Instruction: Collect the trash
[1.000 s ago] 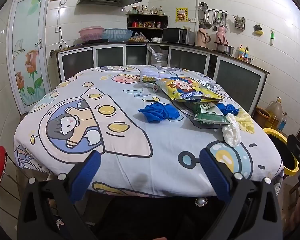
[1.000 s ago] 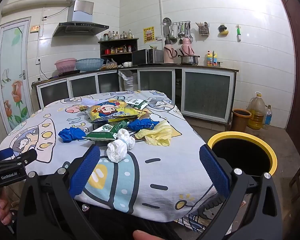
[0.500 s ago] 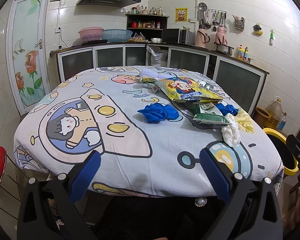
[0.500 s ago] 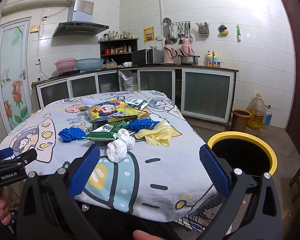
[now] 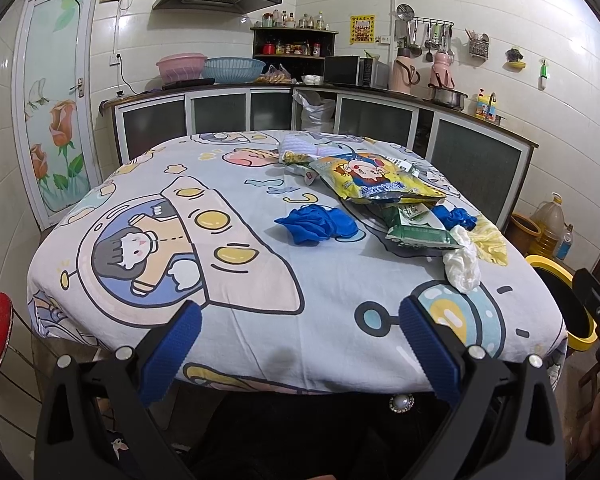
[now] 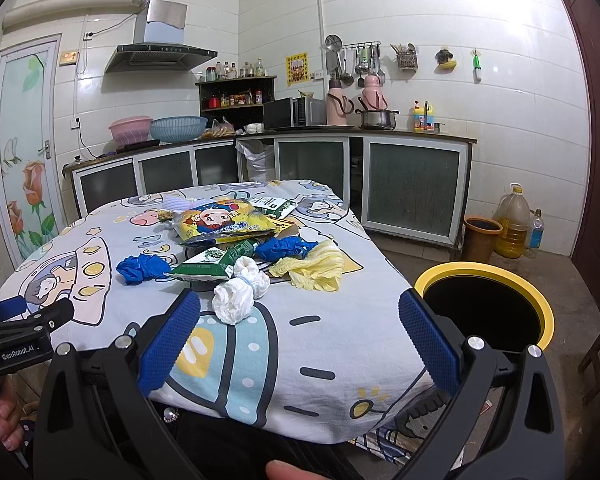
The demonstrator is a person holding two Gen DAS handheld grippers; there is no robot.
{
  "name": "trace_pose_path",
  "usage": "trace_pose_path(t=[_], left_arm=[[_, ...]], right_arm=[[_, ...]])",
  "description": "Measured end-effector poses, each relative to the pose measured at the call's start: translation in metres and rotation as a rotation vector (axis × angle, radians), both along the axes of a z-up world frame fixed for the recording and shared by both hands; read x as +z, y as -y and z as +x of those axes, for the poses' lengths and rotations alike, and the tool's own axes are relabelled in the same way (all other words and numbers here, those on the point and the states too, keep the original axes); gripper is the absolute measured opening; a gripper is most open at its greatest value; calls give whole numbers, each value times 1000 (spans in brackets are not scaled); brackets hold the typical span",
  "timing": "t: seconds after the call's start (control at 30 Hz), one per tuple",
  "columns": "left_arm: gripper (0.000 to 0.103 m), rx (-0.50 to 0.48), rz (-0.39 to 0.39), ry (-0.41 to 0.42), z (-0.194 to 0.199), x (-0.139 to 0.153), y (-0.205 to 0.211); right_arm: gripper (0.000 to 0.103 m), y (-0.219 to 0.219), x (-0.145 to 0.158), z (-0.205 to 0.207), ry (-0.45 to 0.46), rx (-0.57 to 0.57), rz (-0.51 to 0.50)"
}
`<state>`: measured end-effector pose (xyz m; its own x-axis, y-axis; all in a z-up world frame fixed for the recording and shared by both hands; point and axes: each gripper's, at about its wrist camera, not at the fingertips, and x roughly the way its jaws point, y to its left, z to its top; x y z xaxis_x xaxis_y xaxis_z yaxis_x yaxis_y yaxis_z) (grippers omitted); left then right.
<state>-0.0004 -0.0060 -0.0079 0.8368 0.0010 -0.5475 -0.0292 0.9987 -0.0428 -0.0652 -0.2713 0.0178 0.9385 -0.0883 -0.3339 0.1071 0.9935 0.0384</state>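
Trash on table, bin right.

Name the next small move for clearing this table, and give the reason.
Probably ease the right tongs forward and down onto the white crumpled wad. Both tongs are open and empty, short of the trash. The wad is the nearest piece to the right tongs, apart from the yellow glove, and the yellow-rimmed bin stands on that side.

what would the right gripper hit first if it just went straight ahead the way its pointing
Probably the white crumpled wad, lying just past the open right gripper on the table; the yellow glove lies beyond it. Depth is uncertain.
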Motion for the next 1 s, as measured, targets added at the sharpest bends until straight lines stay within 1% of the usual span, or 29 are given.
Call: trace_pose_path(t=[0.67,1.0], left_arm=[[95,-2,0,2,0,4,-2],[95,-3,2,4,0,1,1]], right_arm=[[96,0,0,0,-2,0,1],[96,0,0,0,-2,-1,1]])
